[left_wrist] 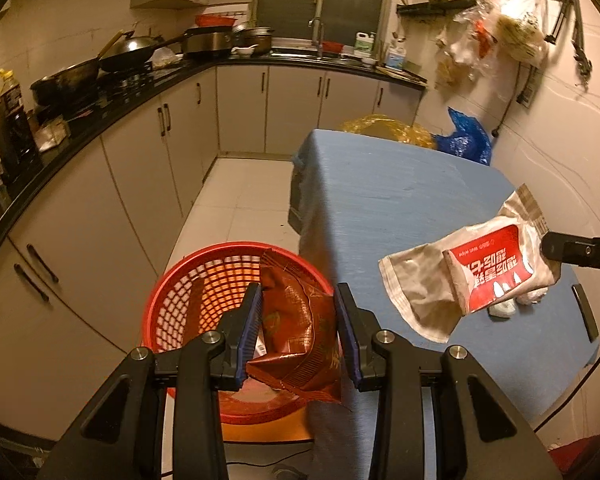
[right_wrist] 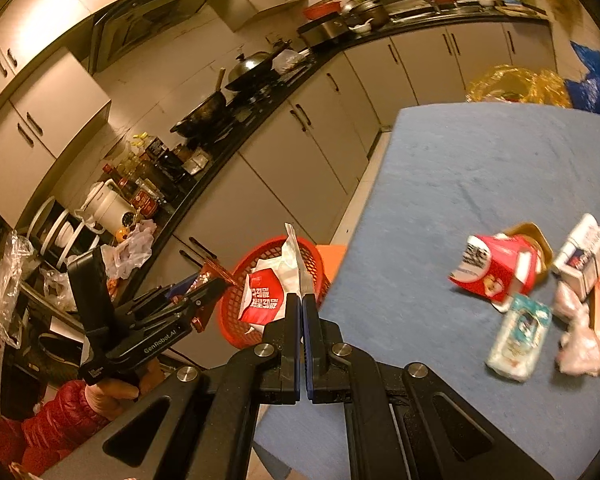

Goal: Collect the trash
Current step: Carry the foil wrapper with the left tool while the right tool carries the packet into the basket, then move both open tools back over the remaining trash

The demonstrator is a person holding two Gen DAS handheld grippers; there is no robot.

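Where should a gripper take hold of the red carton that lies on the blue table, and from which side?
Probably at the crushed, flattened end of the red carton, coming from above. It lies on its side on the blue table, and other trash crowds its far side, so the near, thinner end toward the table's bare part seems easiest to close on.

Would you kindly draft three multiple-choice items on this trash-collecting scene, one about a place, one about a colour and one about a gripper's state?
1. Where is the dark red wrapper?
A. between the left gripper's fingers, over the basket
B. on the counter
C. on the floor tiles

2. What colour is the basket?
A. blue
B. red
C. yellow

3. How is the right gripper?
A. wide open, holding nothing
B. shut on the white-and-red packet
C. out of view

Answers:
1 A: the wrapper sits between the open fingers of the left gripper, above the basket.
2 B: its mesh is red.
3 B: its fingers pinch the edge of the white-and-red packet.
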